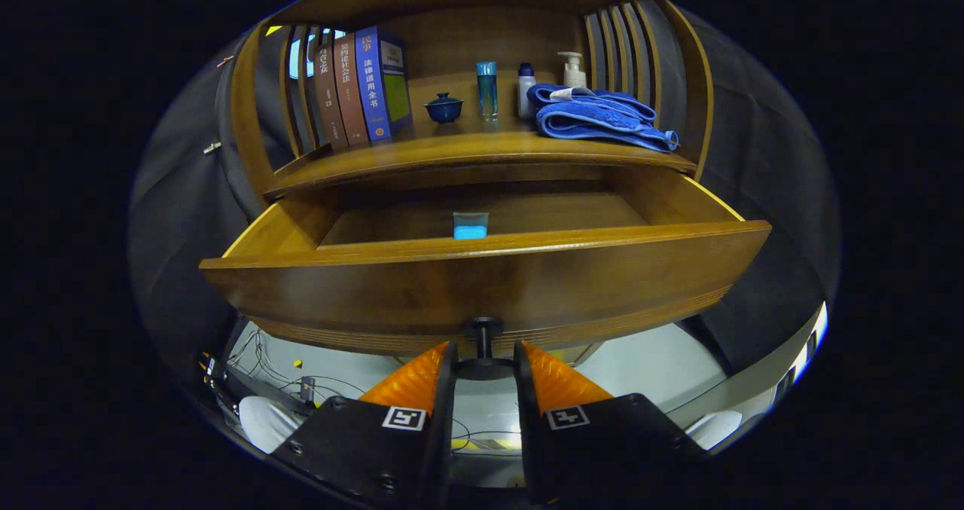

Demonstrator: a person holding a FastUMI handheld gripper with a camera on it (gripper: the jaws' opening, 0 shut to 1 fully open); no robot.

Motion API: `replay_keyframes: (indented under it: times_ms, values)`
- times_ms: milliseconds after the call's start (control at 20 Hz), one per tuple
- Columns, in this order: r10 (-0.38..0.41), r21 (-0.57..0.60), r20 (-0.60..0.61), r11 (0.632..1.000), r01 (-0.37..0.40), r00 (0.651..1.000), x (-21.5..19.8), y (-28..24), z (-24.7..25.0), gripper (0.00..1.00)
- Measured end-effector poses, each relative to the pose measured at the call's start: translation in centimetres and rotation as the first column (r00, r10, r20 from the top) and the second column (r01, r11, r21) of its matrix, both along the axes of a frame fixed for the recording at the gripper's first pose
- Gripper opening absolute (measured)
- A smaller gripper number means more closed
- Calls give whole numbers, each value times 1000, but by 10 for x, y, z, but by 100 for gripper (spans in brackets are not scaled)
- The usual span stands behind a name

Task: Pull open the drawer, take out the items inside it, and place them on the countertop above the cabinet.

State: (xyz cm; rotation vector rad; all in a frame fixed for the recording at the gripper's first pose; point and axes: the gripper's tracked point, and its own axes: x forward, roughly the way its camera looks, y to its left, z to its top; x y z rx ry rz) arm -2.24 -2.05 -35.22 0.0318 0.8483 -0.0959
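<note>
The gripper (484,359) pinches the drawer knob (483,329) at the drawer's (482,284) front centre. Let go squarely, then reach over the front edge for the blue-capped tube (471,225) mid-drawer; countertop (452,148) beyond.

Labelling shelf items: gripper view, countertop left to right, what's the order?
Books → lidded cup → blue tube → white bottle → pump bottle, with the blue towel in front of it. Below, the gripper has its jaws around the drawer knob.
</note>
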Motion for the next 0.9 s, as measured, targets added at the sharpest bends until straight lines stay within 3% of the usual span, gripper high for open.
replay_keyframes:
  times_ms: [400,800,900]
  values:
    - [-7,8,-44,1000,8,999,-53,4,3,43]
    - [-9,18,-72,1000,10,997,-61,6,3,43]
    - [-14,7,-63,1000,15,998,-67,5,23,50]
